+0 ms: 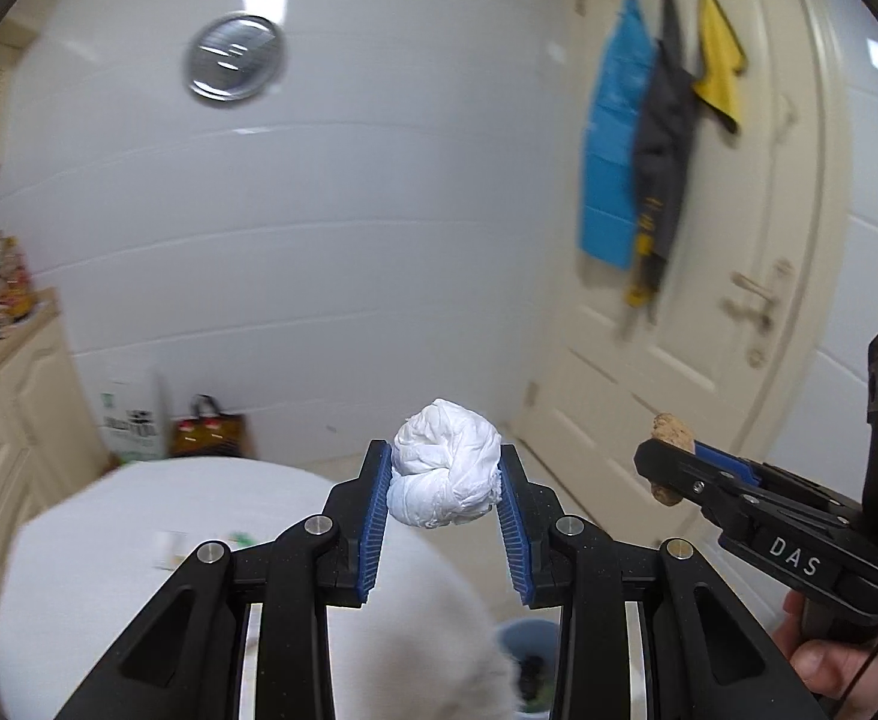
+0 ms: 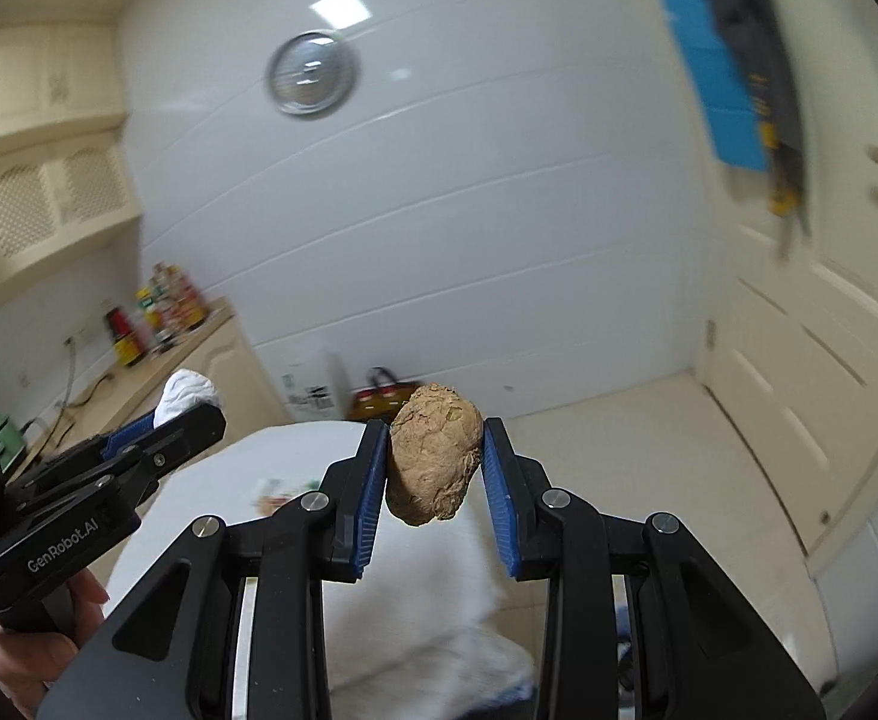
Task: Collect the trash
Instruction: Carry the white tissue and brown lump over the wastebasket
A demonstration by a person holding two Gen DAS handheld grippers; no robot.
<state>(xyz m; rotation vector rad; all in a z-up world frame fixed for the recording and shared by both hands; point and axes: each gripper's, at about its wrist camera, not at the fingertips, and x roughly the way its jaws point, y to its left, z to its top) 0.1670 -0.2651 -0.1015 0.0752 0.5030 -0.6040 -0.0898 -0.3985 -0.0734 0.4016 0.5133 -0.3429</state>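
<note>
A: What does the left gripper [image 1: 445,474] have?

B: It is squeezing a white paper ball [image 1: 444,471]. The ball sits right between the blue pads [image 1: 379,516], out at the tips, and both pads press on it. It pokes up a little toward 12 o'clock, above the tips.

A: And the right gripper [image 2: 436,456]?

B: It is clamped on a brown lump [image 2: 434,453], bumpy and tan. The lump is pinched between the tips too, and its bottom hangs down toward 6 o'clock, past the pads.

A: Can each camera see the other gripper?

B: Yes. In the left wrist view the right one is out at 3 o'clock, with the brown lump sticking out at its tip. In the right wrist view the left one is at 9 o'clock, with the white ball at its end. A person's hand [image 1: 823,654] holds each handle.

A: What is under them?

B: A white table [image 1: 109,540] is below, and at 6 o'clock in the left wrist view there is a blue bin [image 1: 529,660], partly hidden. It is blurry.
</note>
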